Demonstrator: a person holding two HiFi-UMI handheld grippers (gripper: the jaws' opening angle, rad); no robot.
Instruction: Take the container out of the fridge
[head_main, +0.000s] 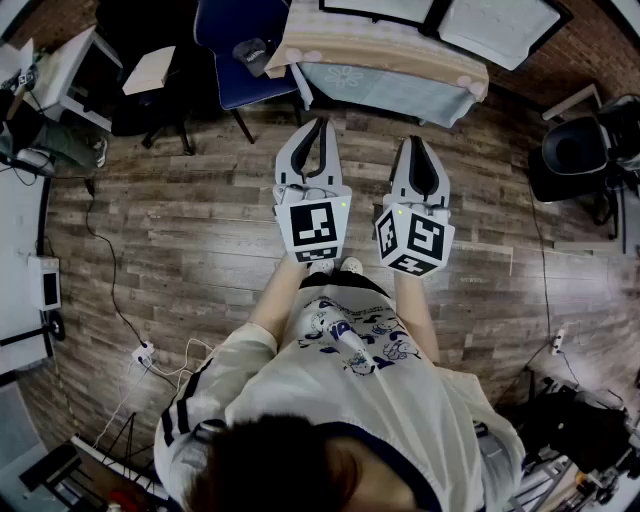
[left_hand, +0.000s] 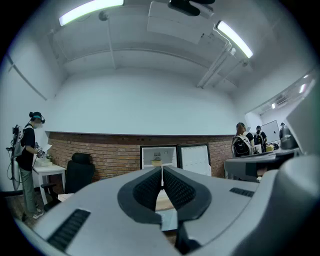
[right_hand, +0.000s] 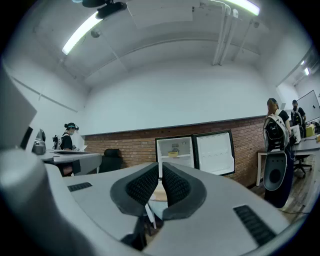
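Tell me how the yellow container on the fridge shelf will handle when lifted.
The container looks small and squat, so probably light and unlikely to tip. It rests flat on the fridge shelf, so it likely won't roll. Too distant to judge stiffness, slipperiness or contents.

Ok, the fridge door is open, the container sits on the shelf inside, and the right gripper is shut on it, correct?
Not quite. The right gripper is shut, but on nothing: its jaws meet empty, well short of the fridge. The door is open and the container sits on the shelf inside, as the right gripper view shows.
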